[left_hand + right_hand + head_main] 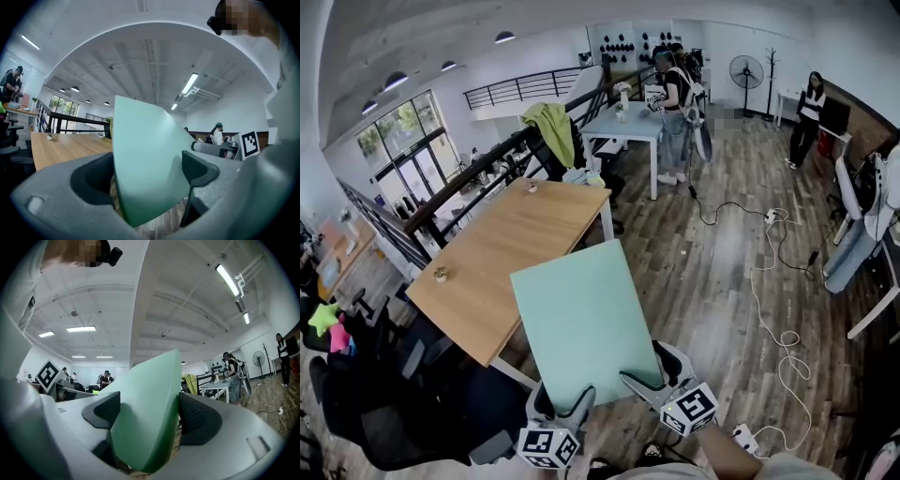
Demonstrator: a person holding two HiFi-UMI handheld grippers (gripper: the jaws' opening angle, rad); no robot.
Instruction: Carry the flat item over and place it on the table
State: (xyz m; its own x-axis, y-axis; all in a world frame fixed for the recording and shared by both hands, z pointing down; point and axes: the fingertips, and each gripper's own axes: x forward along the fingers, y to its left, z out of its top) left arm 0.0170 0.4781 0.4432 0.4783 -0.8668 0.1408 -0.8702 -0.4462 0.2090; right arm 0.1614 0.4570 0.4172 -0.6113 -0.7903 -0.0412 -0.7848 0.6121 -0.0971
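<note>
The pale mint-green flat rectangular board [581, 314] is in the air in front of you, tilted up from its near edge. In the head view its left side overlaps the right edge of the light wooden table with white legs [502, 253], and the rest hangs over the dark wood-plank floor [712, 281]. It is not on the table yet, so I judge the carry to be near its end and the set-down not begun.

You hold the board from its 6 o'clock edge only. The left gripper [565, 394] takes the near left corner and the right gripper [645, 364] the near right one. In each gripper view the jaws stand wide apart and the board runs slantwise through the gap. It leans on the dark pads rather than being pinched flat between them. Each claw is therefore spread and cradling, and the board seems to be borne by that wedging and by the bracing of your two hands. That suits a wide, light sheet, but it leaves the far edge free to dip or swing.

The table top lies at 10 to 11 o'clock of the board, with a small object [441, 274] near its left edge. Black office chairs [384, 412] crowd 8 o'clock. A white cable [764, 309] trails over the floor at 3 o'clock, so mind your footing as you close in.
</note>
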